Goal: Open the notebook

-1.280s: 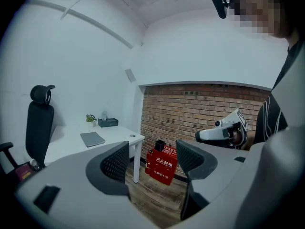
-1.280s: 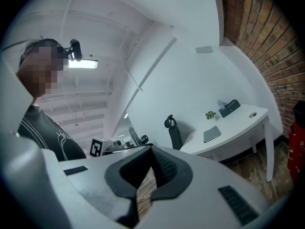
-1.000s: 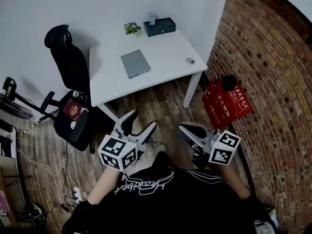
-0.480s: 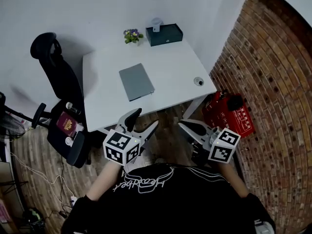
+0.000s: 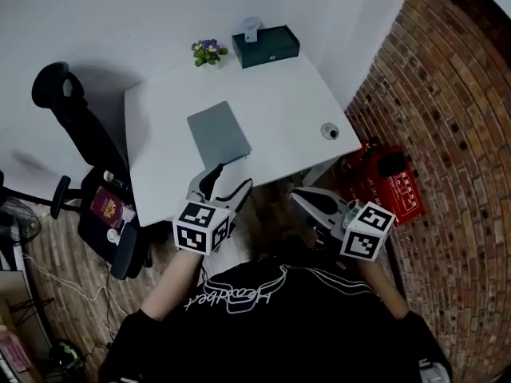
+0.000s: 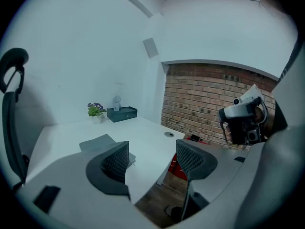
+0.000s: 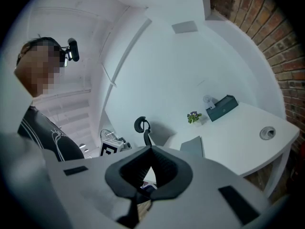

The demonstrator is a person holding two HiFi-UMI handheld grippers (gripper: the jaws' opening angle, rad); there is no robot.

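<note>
While one notebook (image 5: 219,134) lies closed, left gripper (image 5: 231,179) jaws wide, right gripper (image 5: 299,199) jaws together

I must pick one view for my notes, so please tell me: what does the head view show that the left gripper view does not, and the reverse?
Only the head view shows the red booklet lying on the chair seat. Only the left gripper view shows the grey plate high on the white wall. Both show the closed notebook on the desk, the plant, the left gripper with jaws apart and empty, and the right gripper.
</note>
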